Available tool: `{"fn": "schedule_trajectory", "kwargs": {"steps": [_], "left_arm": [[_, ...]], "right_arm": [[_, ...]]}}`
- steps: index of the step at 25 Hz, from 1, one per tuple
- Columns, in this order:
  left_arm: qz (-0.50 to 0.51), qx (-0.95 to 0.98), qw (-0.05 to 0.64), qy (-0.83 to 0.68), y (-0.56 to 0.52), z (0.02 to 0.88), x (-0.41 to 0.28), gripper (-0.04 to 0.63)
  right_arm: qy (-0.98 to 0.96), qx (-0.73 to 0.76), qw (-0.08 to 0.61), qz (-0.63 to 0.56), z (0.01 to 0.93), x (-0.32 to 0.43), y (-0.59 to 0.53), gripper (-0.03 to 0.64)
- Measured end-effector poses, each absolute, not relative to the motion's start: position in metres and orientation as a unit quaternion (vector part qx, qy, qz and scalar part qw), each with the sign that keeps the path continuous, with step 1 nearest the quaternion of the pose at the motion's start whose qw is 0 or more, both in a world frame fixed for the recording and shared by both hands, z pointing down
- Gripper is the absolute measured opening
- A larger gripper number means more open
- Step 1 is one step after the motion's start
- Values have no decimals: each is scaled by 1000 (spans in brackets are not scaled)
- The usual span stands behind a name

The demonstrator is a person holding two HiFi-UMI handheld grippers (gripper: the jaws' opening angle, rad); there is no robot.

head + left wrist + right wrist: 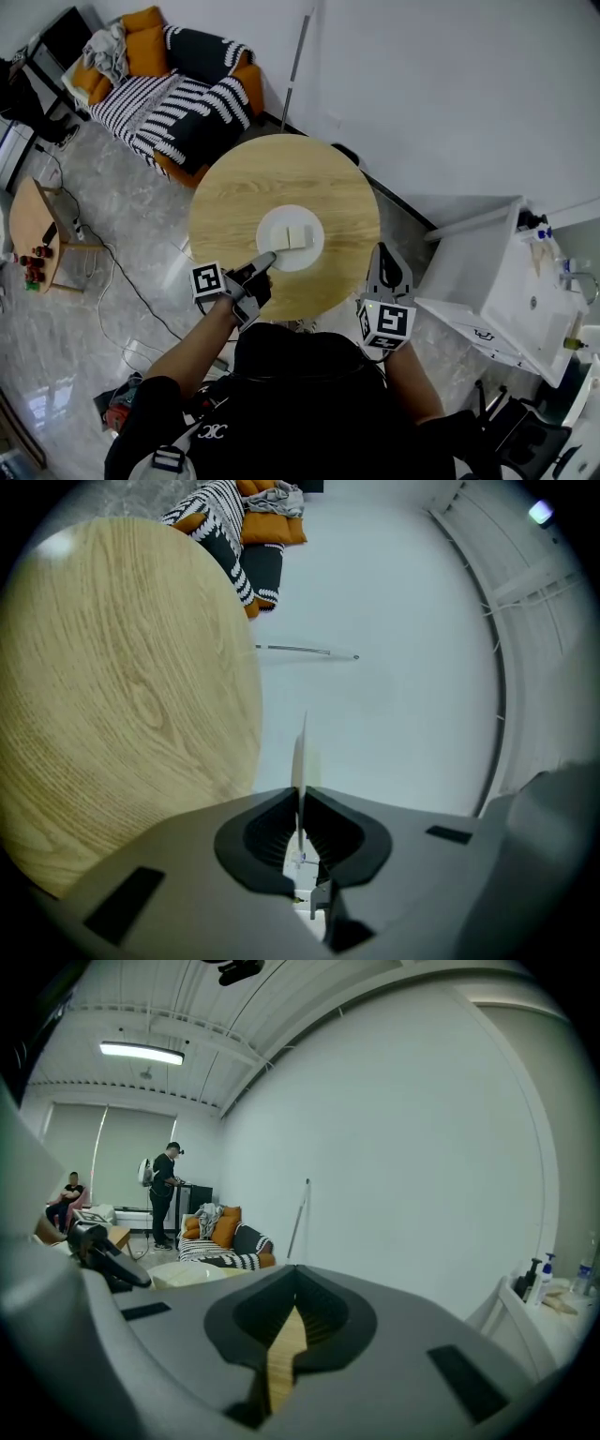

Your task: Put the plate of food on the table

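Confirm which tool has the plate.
The left tool: its jaws are clamped on the near rim of the white plate. The right tool is clear of the plate at the round table's edge, shut on nothing.

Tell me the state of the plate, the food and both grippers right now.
Plate: level over the table, held by its rim; touchdown unclear.
Food: two pale blocks lying on the plate.
Left gripper: shut on the plate's rim.
Right gripper: shut, empty, beside the table's edge.
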State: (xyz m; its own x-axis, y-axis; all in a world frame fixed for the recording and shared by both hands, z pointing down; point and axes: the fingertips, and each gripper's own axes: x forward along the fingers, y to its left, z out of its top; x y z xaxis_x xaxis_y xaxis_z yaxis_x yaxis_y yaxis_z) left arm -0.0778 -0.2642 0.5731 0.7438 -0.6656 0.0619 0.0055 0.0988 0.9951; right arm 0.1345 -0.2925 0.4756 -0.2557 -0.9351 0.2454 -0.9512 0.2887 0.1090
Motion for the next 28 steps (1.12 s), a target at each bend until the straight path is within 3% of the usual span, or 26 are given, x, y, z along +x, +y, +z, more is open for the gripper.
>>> {"fn": "schedule_trajectory", "kwargs": {"steps": [28], "left_arm": [[-159,645,709,-235,-326,697,-91,25]], "right_arm": [[-740,638,205,48,499,133,-273,5]]}}
